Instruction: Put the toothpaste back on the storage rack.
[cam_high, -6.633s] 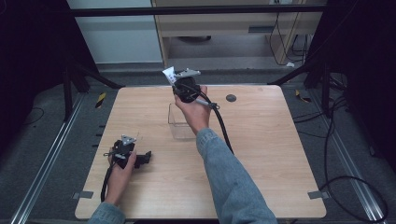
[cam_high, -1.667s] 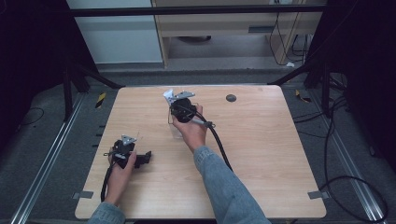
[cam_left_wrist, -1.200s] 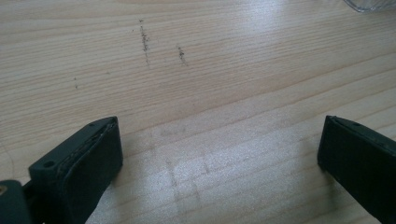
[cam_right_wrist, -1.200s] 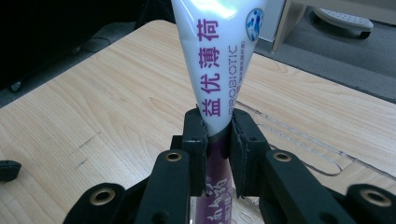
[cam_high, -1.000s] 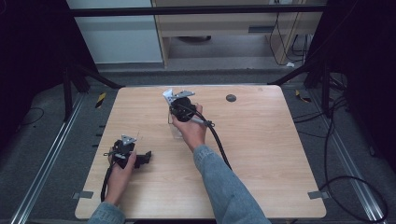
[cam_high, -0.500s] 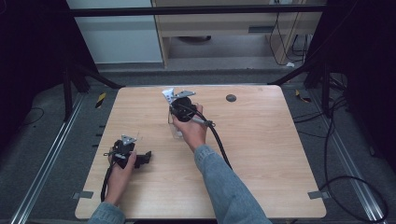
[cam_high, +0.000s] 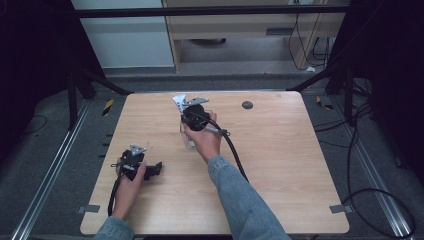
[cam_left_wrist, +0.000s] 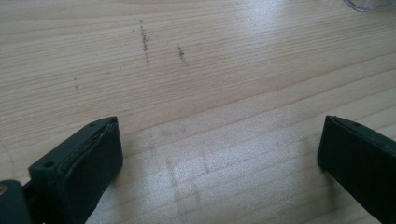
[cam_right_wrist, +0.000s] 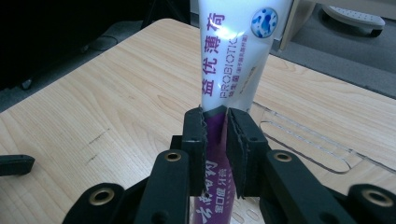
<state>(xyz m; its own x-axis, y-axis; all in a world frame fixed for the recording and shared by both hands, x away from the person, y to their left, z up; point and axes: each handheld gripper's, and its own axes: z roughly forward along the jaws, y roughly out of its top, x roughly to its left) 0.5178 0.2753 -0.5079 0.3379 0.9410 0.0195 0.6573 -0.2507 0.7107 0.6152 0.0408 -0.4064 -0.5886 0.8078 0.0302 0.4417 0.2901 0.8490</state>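
Right tongs (cam_right_wrist: 215, 140) are clamping the toothpaste tube (cam_right_wrist: 231, 60) over the clear box (cam_high: 189, 136), drop-in pending, left tongs (cam_left_wrist: 219, 154) idling apart.

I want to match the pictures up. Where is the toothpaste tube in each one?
High view: the toothpaste tube pokes up at the table's far middle, over the clear box.
Right gripper view: top centre, the right tool shut on its purple part.
Left gripper view: the tube is not in it.
Shared landmark: the wooden table.
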